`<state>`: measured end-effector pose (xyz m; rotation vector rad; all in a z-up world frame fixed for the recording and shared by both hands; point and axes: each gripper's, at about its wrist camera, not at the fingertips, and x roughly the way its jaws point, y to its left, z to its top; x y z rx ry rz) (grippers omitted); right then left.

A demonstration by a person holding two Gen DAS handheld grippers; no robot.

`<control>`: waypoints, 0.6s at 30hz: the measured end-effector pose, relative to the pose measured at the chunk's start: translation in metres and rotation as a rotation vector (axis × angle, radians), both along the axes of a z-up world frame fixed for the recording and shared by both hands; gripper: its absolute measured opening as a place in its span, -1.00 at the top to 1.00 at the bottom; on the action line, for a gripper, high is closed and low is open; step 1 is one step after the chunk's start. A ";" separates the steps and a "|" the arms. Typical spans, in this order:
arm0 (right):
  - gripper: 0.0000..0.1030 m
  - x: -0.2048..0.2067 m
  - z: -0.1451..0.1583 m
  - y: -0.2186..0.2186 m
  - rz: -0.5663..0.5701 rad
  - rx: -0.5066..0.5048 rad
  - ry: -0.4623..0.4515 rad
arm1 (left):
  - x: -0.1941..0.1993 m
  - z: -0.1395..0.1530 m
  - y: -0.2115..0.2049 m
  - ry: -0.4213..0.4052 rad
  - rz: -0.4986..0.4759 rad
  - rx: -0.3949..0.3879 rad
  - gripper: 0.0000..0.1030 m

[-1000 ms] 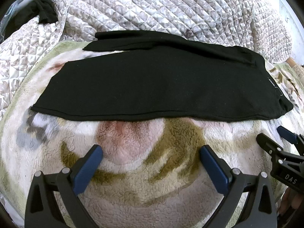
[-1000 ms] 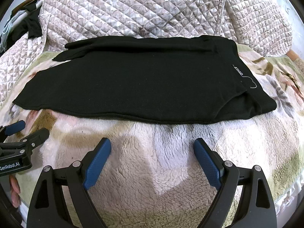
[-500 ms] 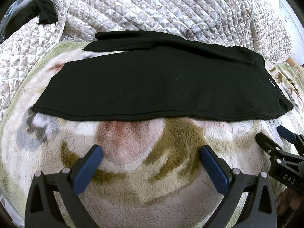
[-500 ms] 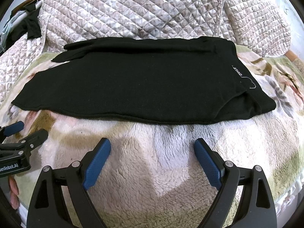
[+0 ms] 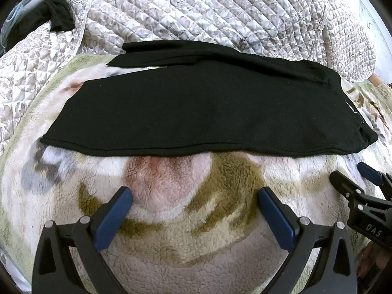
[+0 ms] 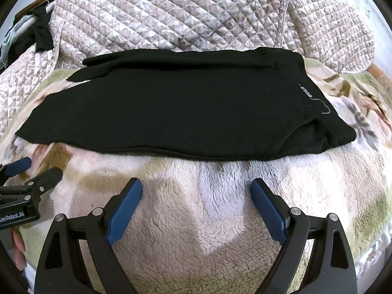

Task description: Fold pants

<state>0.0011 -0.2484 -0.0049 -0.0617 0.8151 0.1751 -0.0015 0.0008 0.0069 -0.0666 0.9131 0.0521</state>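
Note:
Black pants lie flat and folded lengthwise across a fleece blanket, waistband with a white label to the right, leg ends to the left. My left gripper hangs open over the blanket, short of the pants' near edge, holding nothing. My right gripper is open too, just in front of that same near edge. Each gripper shows in the other's view: the right gripper at the right margin, the left gripper at the left margin.
The patterned fleece blanket covers the bed under both grippers. A quilted floral cover is bunched up behind the pants. Dark clothing hangs at the far left. A hand holds the left gripper.
The right wrist view has crept slightly closer to the pants; otherwise nothing has visibly changed and both grippers remain open.

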 end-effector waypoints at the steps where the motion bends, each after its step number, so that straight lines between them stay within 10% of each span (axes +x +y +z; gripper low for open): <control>1: -0.75 0.000 0.000 0.000 0.000 0.000 0.000 | 0.000 0.000 0.000 0.000 0.000 0.001 -1.00; 18: -0.75 0.000 0.000 -0.001 0.001 0.000 -0.002 | -0.001 -0.001 0.000 -0.002 0.000 0.003 -1.00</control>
